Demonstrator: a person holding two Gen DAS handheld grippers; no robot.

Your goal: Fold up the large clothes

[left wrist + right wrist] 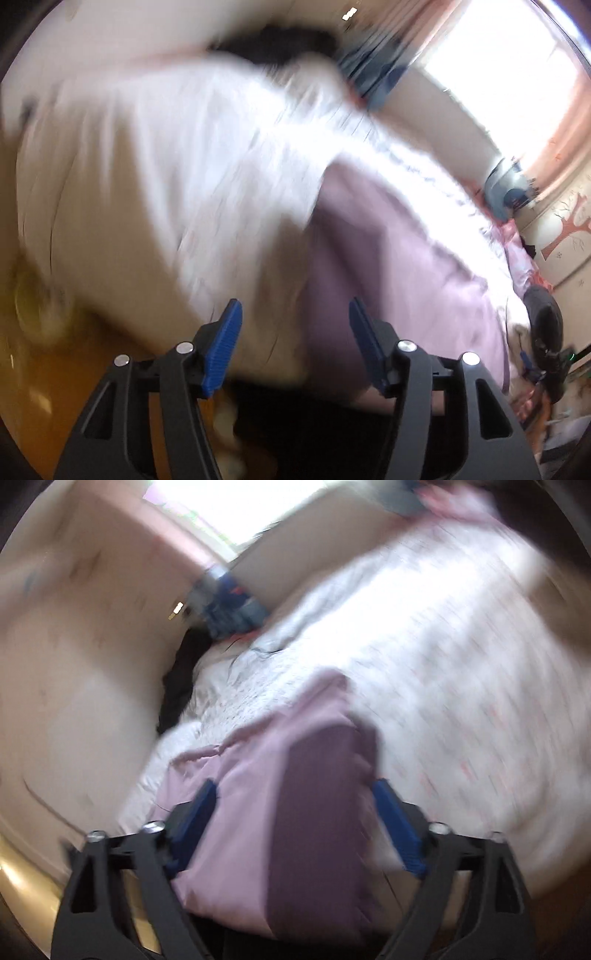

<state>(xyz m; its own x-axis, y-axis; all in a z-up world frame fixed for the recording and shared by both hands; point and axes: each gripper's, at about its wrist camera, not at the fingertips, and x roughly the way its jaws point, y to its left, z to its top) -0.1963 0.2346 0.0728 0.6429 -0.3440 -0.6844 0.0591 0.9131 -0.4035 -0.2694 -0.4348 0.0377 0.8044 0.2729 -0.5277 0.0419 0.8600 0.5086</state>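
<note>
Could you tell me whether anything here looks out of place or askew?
The pink garment hangs over the bed's edge between the wide-open fingers of the right hand-held gripper, bunched rather than flat. The left hand-held gripper is open, empty. Motion blur hides finer detail.

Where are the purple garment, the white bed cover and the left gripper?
purple garment (295, 805): right wrist view, middle fold.
white bed cover (424, 635): right wrist view, bright bare part.
left gripper (295, 347): left wrist view, between fingertips.
</note>
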